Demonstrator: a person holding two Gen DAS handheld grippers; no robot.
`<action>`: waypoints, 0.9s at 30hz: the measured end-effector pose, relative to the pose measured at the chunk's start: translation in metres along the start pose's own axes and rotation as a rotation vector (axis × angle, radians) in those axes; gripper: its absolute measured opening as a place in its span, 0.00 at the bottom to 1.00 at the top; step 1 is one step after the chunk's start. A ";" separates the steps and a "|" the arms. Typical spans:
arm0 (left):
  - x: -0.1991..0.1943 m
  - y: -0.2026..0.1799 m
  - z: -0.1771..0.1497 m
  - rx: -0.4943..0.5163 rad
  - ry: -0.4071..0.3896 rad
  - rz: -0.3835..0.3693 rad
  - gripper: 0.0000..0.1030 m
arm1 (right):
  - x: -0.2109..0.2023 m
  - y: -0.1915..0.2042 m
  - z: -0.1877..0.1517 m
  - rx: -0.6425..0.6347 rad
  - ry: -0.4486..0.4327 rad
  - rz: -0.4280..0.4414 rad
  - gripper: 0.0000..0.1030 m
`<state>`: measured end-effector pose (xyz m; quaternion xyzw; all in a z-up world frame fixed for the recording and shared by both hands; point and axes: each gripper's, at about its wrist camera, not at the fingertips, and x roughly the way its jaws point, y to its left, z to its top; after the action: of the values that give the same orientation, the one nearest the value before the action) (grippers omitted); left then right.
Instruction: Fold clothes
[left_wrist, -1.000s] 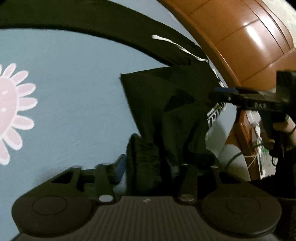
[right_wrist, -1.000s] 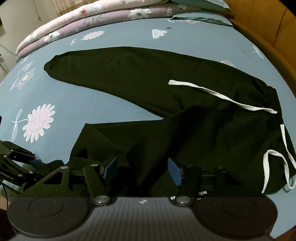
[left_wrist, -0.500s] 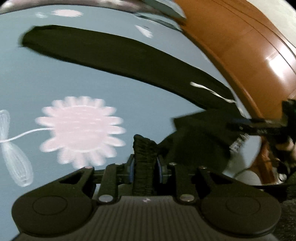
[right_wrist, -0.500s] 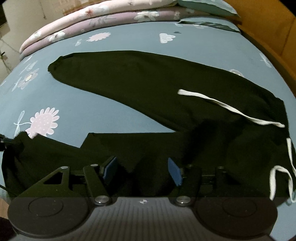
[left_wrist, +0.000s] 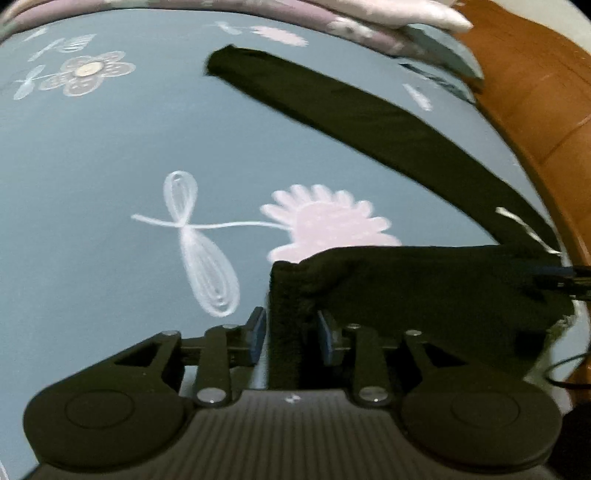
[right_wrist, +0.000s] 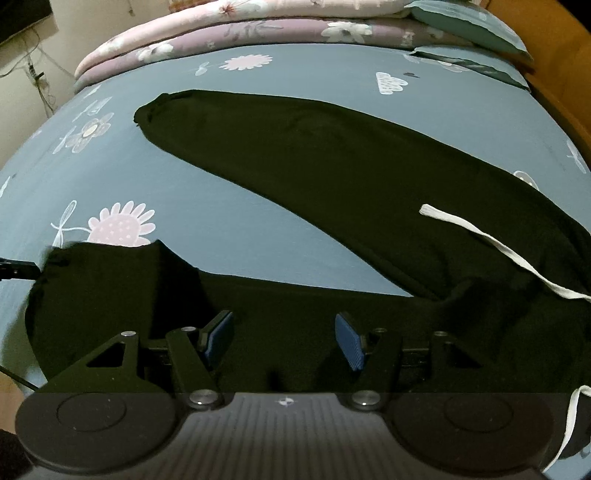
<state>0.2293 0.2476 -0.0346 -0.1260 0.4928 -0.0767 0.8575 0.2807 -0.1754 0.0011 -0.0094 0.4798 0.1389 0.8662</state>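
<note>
Through the left wrist camera, the left claw is pinching a thick ribbed cuff of the black sweatpants, its blue pads nearly closed on the fabric. The held leg is stretching rightward from the claw above the blue flowered bedsheet.

Through the right wrist camera, the right claw is sitting wide open over the near leg, gripping nothing. The sweatpants' far leg is lying flat, running diagonally from the white drawstring up-left toward the folded quilts.

Left claw nearly closed – right claw spread wide.
</note>
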 end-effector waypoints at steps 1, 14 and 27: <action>0.002 0.003 -0.002 -0.010 0.003 0.011 0.36 | 0.000 0.000 0.000 -0.002 0.002 0.000 0.64; 0.042 -0.030 -0.035 0.220 -0.050 0.151 0.70 | -0.002 0.005 -0.001 0.006 0.005 -0.028 0.66; 0.017 -0.019 -0.022 0.019 -0.058 0.080 0.18 | -0.008 0.008 -0.002 0.005 -0.012 -0.036 0.66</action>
<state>0.2185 0.2224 -0.0543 -0.1000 0.4717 -0.0432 0.8750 0.2731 -0.1702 0.0072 -0.0153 0.4749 0.1220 0.8714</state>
